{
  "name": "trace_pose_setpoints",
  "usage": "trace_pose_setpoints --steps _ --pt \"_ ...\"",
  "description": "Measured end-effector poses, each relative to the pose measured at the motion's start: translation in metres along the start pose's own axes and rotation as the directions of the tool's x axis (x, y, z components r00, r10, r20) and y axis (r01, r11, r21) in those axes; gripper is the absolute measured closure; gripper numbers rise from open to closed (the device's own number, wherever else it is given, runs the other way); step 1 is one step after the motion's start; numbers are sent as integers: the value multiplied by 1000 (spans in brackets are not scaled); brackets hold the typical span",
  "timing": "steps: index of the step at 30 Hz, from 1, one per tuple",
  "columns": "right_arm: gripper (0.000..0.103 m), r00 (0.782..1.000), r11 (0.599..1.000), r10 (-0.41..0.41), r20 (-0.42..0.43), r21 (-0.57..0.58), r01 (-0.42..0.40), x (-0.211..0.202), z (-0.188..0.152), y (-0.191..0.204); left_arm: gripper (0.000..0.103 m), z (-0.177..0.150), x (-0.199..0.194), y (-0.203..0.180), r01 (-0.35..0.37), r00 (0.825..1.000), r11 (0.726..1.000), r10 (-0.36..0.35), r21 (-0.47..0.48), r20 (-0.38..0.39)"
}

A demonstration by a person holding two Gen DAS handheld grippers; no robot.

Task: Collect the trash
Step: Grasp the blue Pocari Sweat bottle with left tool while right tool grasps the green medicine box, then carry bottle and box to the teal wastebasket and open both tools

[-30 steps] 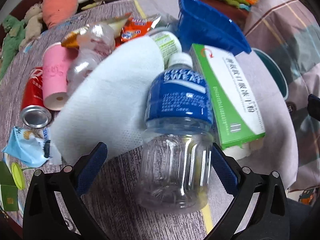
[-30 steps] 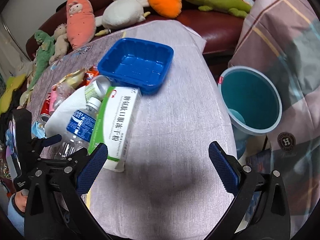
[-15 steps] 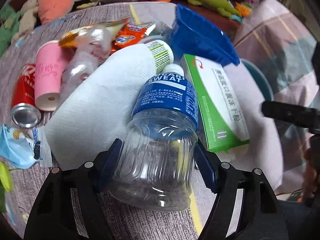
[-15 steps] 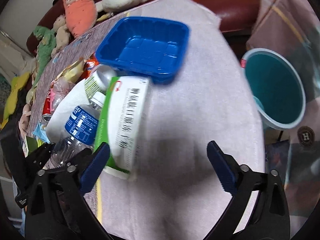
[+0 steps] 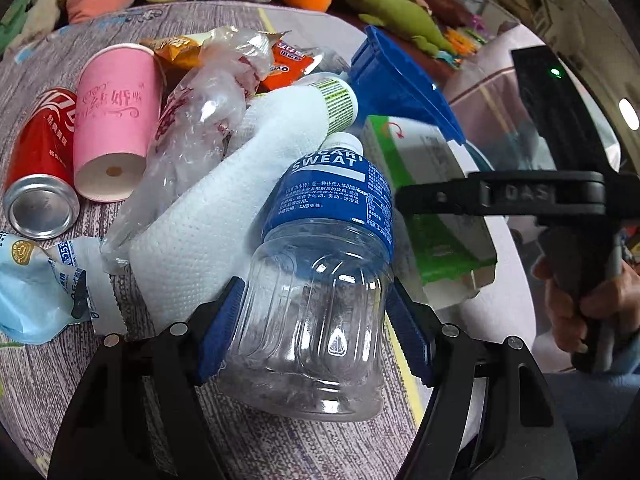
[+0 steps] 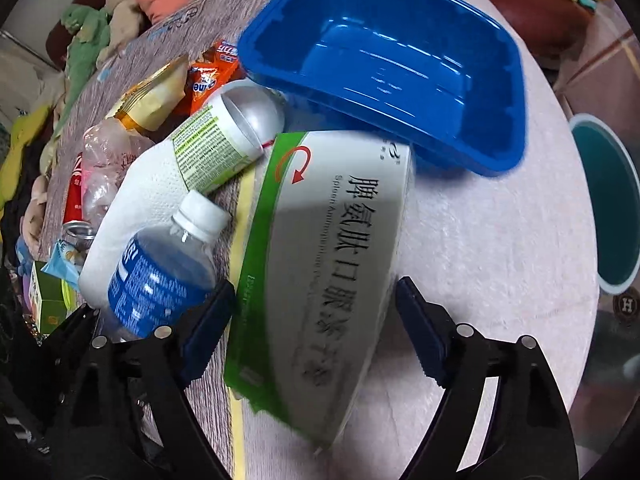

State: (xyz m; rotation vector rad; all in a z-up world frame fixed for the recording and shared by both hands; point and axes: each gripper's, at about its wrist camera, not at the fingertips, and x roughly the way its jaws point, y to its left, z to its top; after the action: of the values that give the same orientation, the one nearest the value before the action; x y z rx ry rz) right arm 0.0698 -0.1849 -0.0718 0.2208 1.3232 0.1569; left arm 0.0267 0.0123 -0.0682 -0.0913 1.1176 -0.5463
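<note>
Left hand-held gripper point(image 5: 316, 330) clamped on the clear lower body of a blue-labelled plastic bottle point(image 5: 320, 280), both blue pads pressed against the ribbed wall; bottle lies tilted, white cap pointing away from the camera toward a white paper towel point(image 5: 208, 208) and a green-and-white carton point(image 5: 436, 184). Left of the bottle on the bench point(image 5: 40, 360): crumpled clear plastic bottle point(image 5: 196, 120), pink paper cup point(image 5: 114, 120) on its side, red drink can point(image 5: 40, 168) on its side with its base toward the camera, pale blue pouch point(image 5: 36, 288). Behind these, orange snack wrappers point(image 5: 288, 60) and a white tube with a green label point(image 5: 336, 98) that rests on the paper towel. Blue plastic tray point(image 5: 400, 88) stands beyond the carton.

Right hand-held gripper point(image 6: 312, 328), seen from its own camera, with its fingers apart on either side of the near end of the green-and-white carton point(image 6: 328, 264); left pad just beside the carton's green edge, right pad a little clear of its white face, so contact cannot be confirmed. In the left view this tool appears from the side at right, its black body level above the carton, and the person's right hand point(image 5: 580, 304) wraps the grip below it. Carton lies flat on a pale cloth point(image 6: 480, 240) that covers this end of the bench, one corner touching the blue plastic tray point(image 6: 384, 64). Teal bin point(image 6: 608, 200) stands off the bench edge at right, mouth up.
</note>
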Motion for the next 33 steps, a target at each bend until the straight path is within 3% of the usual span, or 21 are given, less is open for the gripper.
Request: trace_pose_setpoints --steps 9,13,14,21,33 --pt "25 999 999 -31 -10 -31 30 -1 16 8 28 4 2 5 26 1000 1000 -26 -12 -14" --pt "26 996 996 -76 -44 -41 74 9 12 3 28 5 5 2 2 1000 1000 -2 -4 -25" --pt "33 997 997 -68 -37 -41 67 6 9 -1 29 6 6 0 -4 1000 1000 5 4 -28" --pt "34 998 997 -69 2 -36 69 -16 -10 -28 32 11 11 -25 -90 995 995 92 45 -40" --pt "34 989 996 82 127 9 -84 -75 -30 -68 36 18 -43 -57 -79 996 996 78 28 44"
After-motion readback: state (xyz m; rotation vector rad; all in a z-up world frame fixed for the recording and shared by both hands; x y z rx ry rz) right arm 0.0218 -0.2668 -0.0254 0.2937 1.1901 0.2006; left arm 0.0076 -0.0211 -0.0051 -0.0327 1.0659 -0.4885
